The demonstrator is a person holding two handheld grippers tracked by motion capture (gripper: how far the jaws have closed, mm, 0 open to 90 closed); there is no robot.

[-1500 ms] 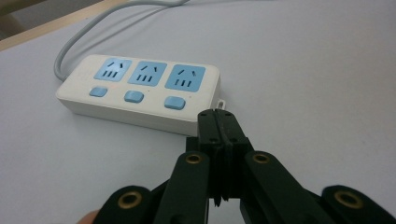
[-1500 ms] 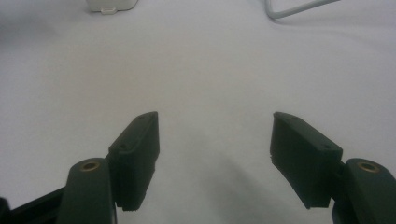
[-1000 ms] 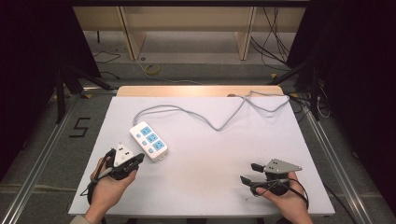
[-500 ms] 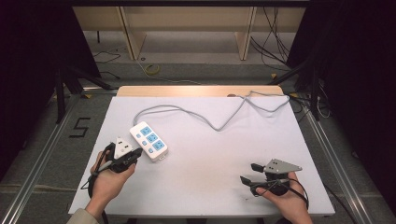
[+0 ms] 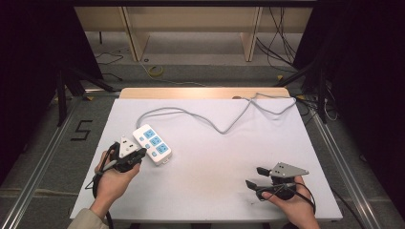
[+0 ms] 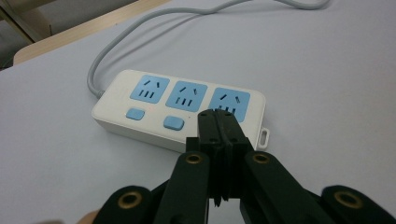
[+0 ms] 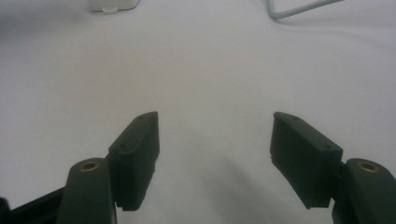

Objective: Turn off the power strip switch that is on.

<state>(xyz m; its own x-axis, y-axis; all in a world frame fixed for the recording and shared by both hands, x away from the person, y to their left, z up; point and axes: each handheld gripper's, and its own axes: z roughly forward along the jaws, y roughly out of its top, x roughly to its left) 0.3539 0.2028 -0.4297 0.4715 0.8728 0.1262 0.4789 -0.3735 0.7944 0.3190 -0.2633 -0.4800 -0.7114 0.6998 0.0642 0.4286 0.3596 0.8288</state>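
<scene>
A white power strip [image 5: 152, 143] with three blue sockets lies on the left half of the white table [image 5: 229, 157]. Its grey cable [image 5: 224, 126] snakes off toward the far right corner. My left gripper [image 5: 138, 155] sits just on the near left side of the strip, jaws pressed together with nothing between them. In the left gripper view the shut tips [image 6: 218, 120] point at the power strip [image 6: 180, 107] near its end socket, and I cannot tell whether they touch it. My right gripper [image 5: 254, 176] rests near the front right, open and empty [image 7: 215, 154] over bare table.
The table's wooden far edge [image 5: 200, 92] meets a shelf frame behind. Metal rails [image 5: 43, 157] run along both sides on the floor. In the right gripper view, the strip's end [image 7: 114, 5] and a bend of cable [image 7: 299, 9] lie far ahead.
The left hand has edged slightly up the table beside the power strip, jaws staying shut. The right hand and gripper have not moved.
</scene>
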